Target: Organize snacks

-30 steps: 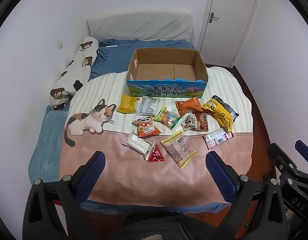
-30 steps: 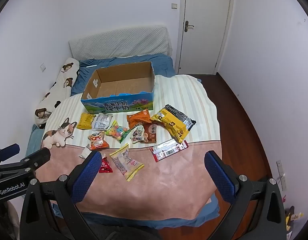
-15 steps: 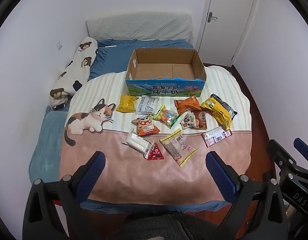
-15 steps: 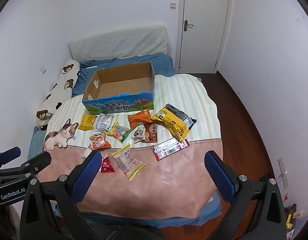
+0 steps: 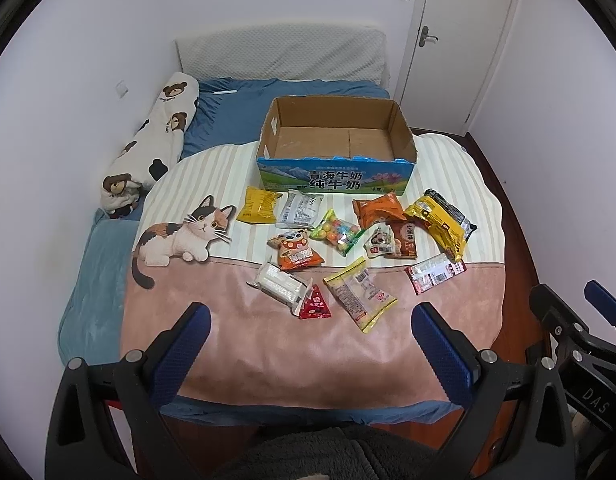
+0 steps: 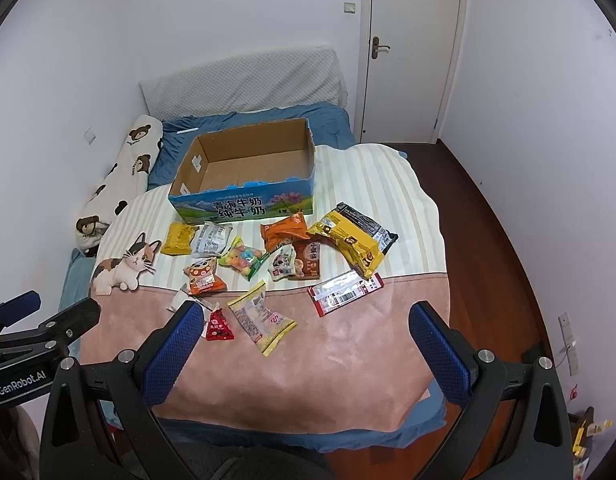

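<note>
Several snack packets lie spread on a cat-print blanket [image 5: 268,352] on the bed. Among them are a yellow packet [image 5: 258,210], a big yellow-black bag [image 5: 441,218], a red triangular packet [image 5: 315,304] and a red-white bar wrapper [image 5: 435,273]. Behind them stands an empty open cardboard box [image 5: 335,142], also seen in the right wrist view [image 6: 248,168]. My left gripper [image 5: 309,320] hovers open near the blanket's front edge, holding nothing. My right gripper [image 6: 304,318] is likewise open and empty above the pink part, with the red triangular packet [image 6: 219,326] beside its left finger.
A bear-print pillow [image 5: 152,144] lies along the left wall. The headboard cushion [image 5: 282,56] is at the back, and a closed door [image 5: 463,36] at the back right. Wooden floor [image 6: 503,248] runs along the bed's right side. Each view shows the other gripper at its edge.
Both grippers have drawn back and risen slightly, so the bed looks a little farther away. Both stay open and no snack has moved.
</note>
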`<control>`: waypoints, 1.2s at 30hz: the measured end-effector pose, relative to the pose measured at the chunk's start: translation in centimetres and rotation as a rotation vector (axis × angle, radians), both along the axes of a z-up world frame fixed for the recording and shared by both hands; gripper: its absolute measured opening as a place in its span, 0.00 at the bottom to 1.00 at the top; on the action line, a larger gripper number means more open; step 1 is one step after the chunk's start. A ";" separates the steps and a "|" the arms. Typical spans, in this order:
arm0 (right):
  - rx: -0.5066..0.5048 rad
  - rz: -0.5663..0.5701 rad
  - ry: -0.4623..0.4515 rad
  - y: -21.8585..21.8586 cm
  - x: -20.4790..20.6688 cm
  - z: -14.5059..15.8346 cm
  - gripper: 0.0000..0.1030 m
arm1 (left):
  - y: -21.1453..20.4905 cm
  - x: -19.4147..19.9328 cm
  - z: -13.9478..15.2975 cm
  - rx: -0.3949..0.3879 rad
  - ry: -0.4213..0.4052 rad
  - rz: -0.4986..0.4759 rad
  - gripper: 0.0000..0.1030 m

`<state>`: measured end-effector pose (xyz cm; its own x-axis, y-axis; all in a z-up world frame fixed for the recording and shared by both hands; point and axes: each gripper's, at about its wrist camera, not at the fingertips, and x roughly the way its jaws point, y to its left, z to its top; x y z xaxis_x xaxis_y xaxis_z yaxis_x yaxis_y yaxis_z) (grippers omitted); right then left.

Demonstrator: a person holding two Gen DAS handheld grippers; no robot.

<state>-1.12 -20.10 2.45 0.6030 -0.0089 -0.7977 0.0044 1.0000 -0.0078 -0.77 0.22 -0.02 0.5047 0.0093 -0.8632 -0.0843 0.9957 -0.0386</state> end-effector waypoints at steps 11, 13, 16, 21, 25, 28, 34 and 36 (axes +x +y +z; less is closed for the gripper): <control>0.001 -0.004 -0.010 0.0 0.5 0.2 1.00 | 0.2 -0.1 0.1 -0.002 -0.002 0.001 1.00; 0.001 -0.005 -0.011 -0.1 0.6 0.2 1.00 | 0.3 0.0 0.1 -0.001 -0.001 -0.001 1.00; 0.003 -0.006 -0.014 -0.1 0.7 0.3 1.00 | 0.4 0.0 0.2 -0.002 -0.001 -0.001 1.00; 0.002 -0.006 -0.014 0.0 0.6 0.4 1.00 | 0.5 0.2 0.5 -0.004 -0.003 -0.002 1.00; -0.001 -0.008 -0.015 -0.1 0.6 0.4 1.00 | 0.5 0.3 0.8 -0.005 -0.005 -0.007 1.00; -0.001 -0.009 -0.016 -0.1 0.6 0.5 1.00 | 0.4 0.3 0.8 -0.006 -0.005 -0.008 1.00; -0.003 -0.009 -0.018 -0.1 0.6 0.5 1.00 | 0.2 0.3 0.9 -0.007 -0.007 -0.005 1.00; -0.003 -0.009 -0.019 -0.1 0.6 0.5 1.00 | 0.2 0.3 0.8 -0.005 -0.006 -0.007 1.00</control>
<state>-0.48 -20.18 2.99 0.6176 -0.0163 -0.7863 0.0134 0.9999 -0.0102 -0.45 0.39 0.75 0.5100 0.0014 -0.8602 -0.0767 0.9961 -0.0439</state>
